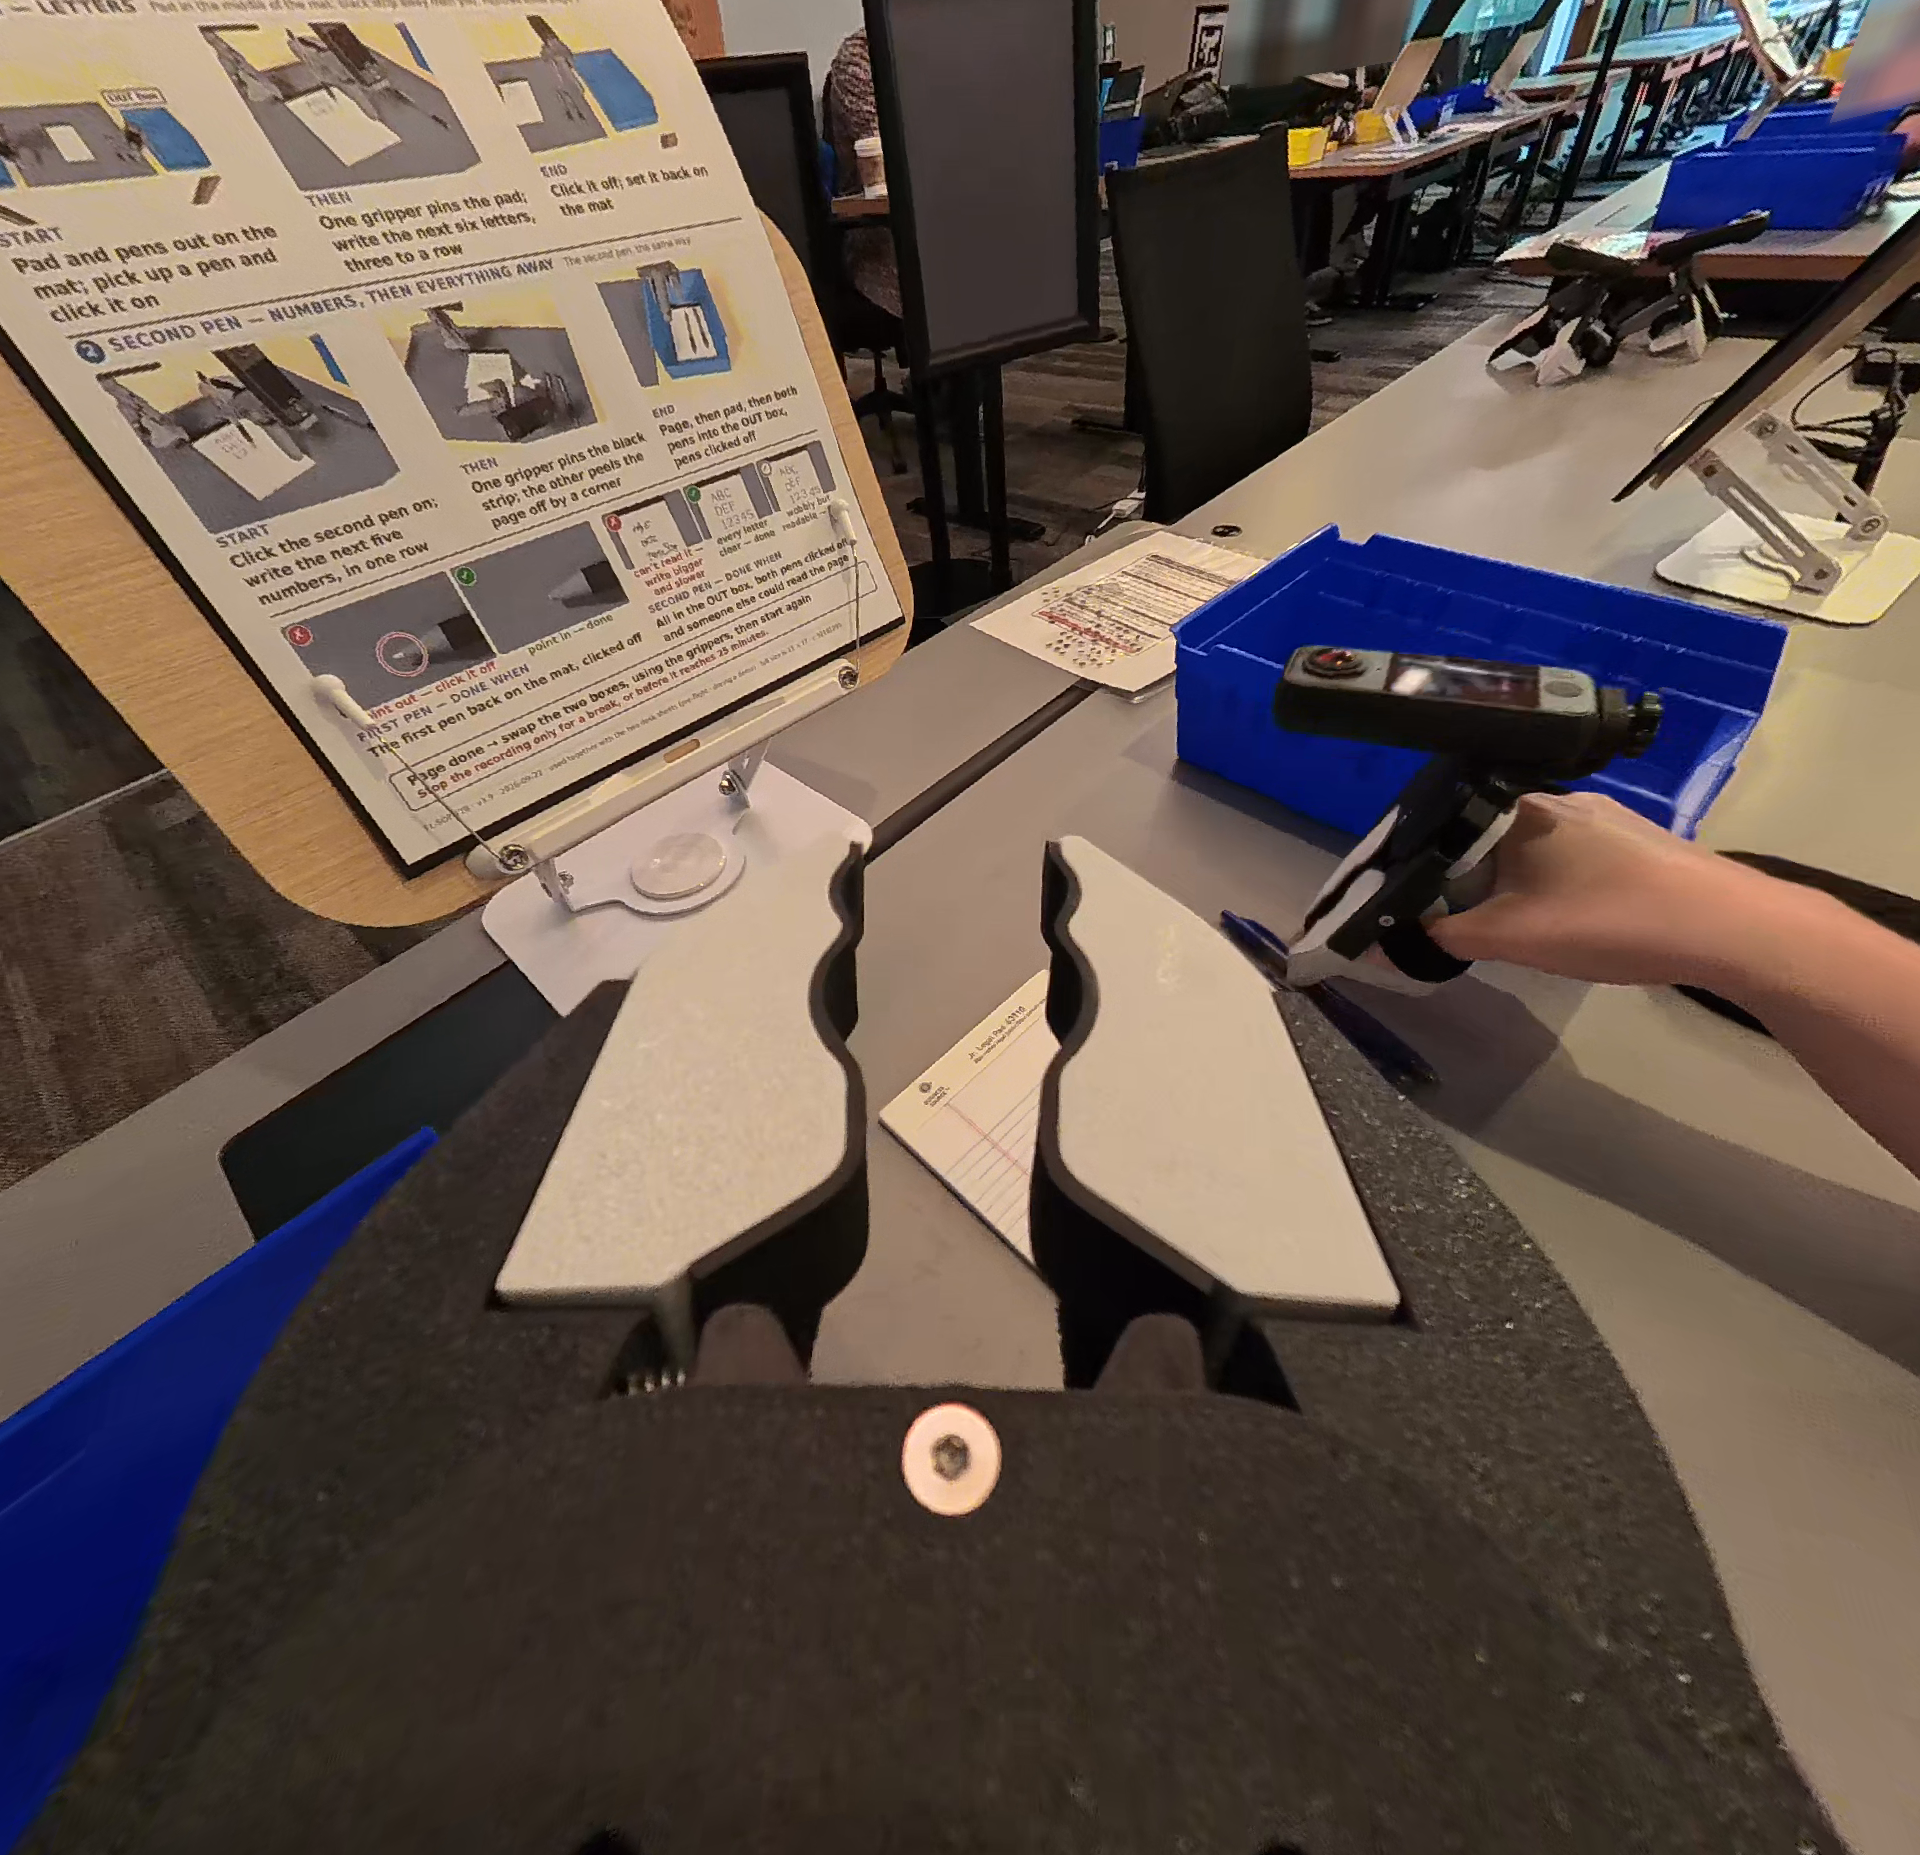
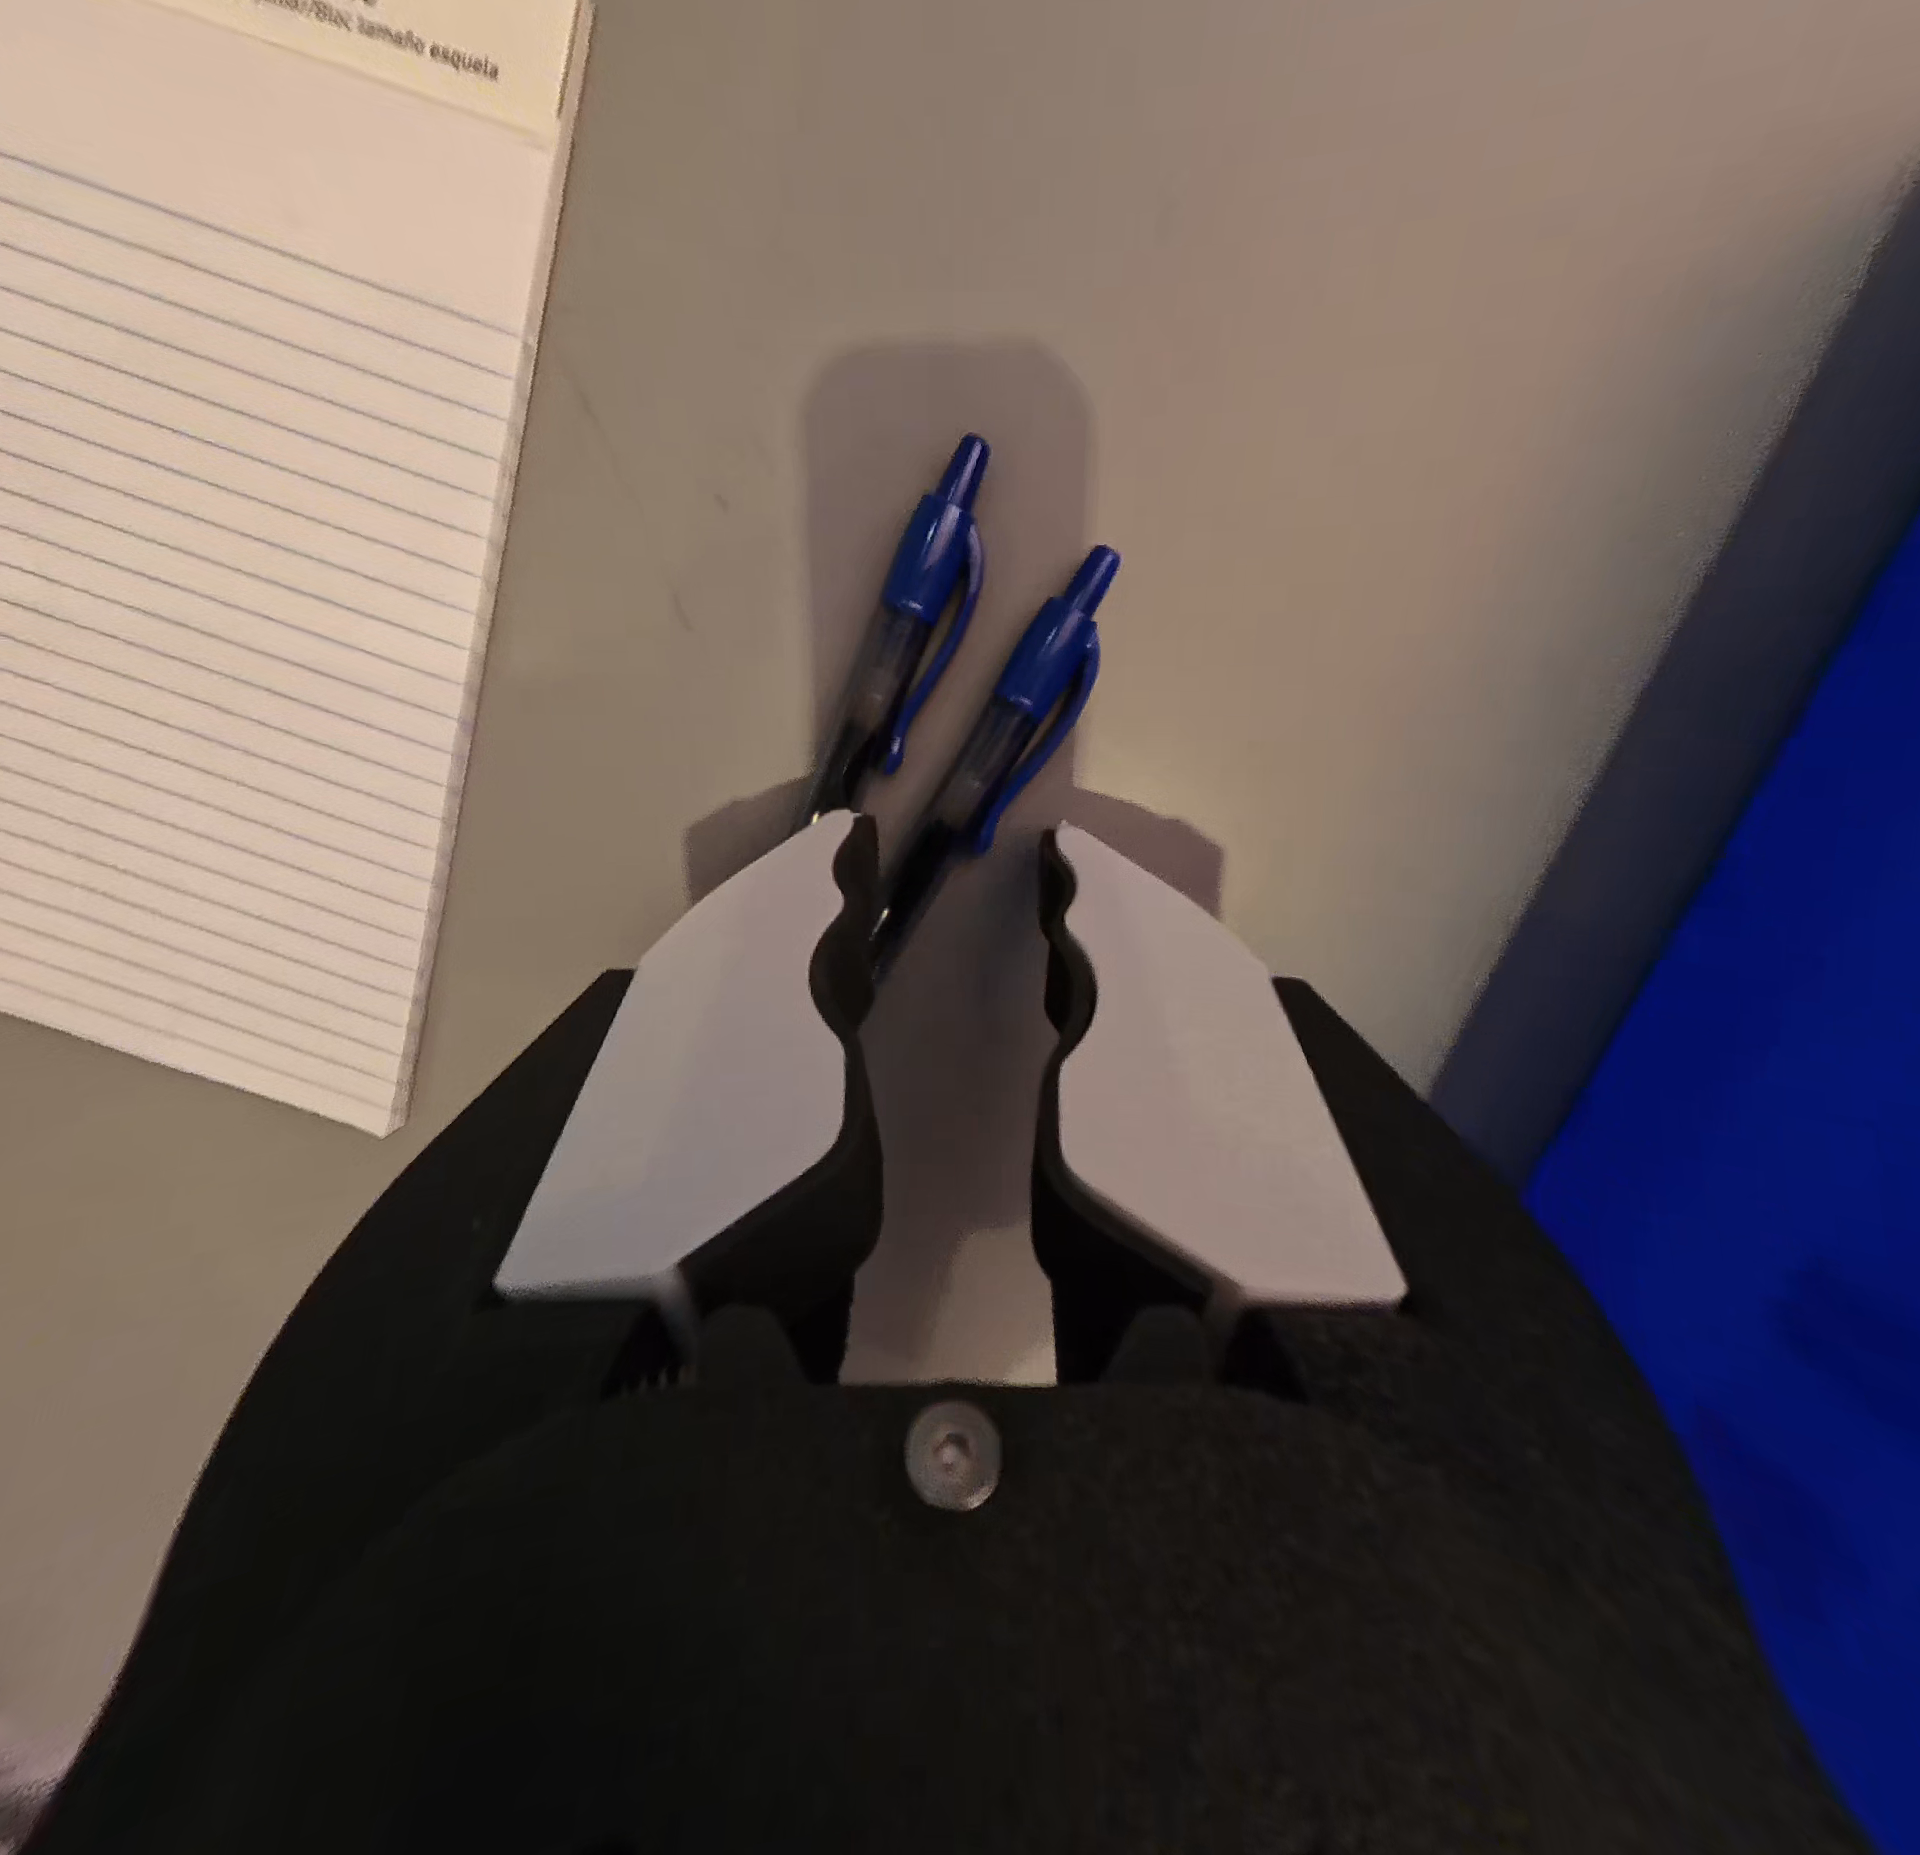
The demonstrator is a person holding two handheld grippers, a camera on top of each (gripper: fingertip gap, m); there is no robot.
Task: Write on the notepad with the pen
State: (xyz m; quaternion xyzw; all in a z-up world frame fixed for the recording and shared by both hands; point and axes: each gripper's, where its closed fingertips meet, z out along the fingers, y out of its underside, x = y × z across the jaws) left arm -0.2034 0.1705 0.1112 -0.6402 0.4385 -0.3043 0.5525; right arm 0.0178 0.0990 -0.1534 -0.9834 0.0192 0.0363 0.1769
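Hovering low over the bench, right hand-held gripper open around one of two blue pens, gripping nothing; notepad at 10 o'clock. Left hand-held gripper open, empty, above notepad.

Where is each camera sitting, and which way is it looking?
Left wrist view: sits on the left tongs, above the notepad, looking across the desk at the instruction board, the blue bin and the right tongs in a hand.
Right wrist view: sits on the right tongs, looking down at two blue pens.
Both show the notepad and the pens.
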